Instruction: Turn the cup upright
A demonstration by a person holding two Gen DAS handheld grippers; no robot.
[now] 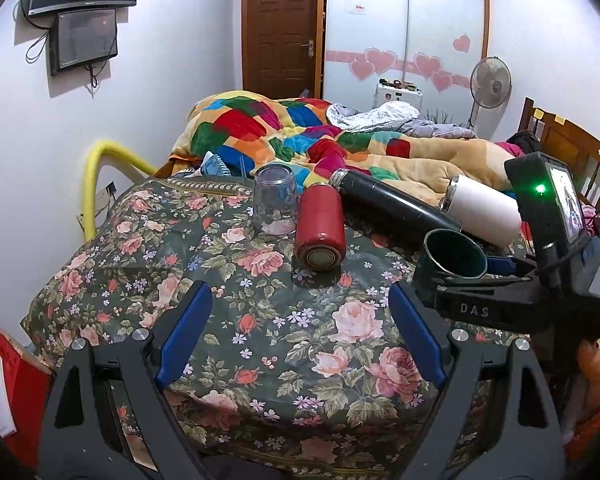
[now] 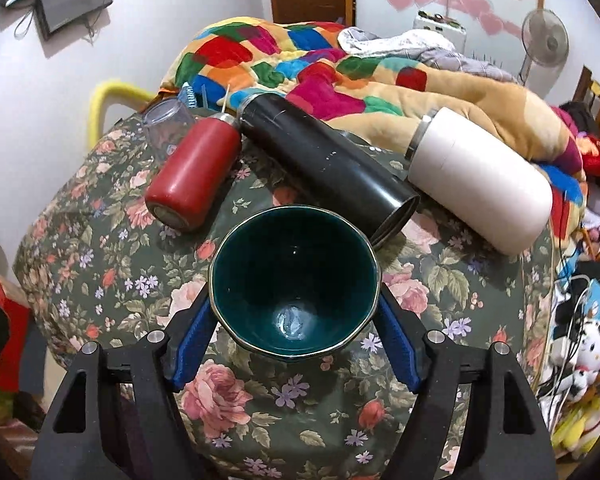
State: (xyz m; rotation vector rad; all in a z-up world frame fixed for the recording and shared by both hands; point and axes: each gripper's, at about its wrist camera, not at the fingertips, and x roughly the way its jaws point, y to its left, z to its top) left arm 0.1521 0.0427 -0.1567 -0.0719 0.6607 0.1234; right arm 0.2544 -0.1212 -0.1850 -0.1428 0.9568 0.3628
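While clamped, green cup (image 2: pixel 295 280) (empty)

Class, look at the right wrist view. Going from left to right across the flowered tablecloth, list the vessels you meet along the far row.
Clear glass, upside down → red flask, lying on its side → black flask, lying on its side → white flask, lying on its side.

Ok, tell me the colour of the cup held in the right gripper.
Dark teal cup with a thin metallic rim, clearest in the right wrist view.
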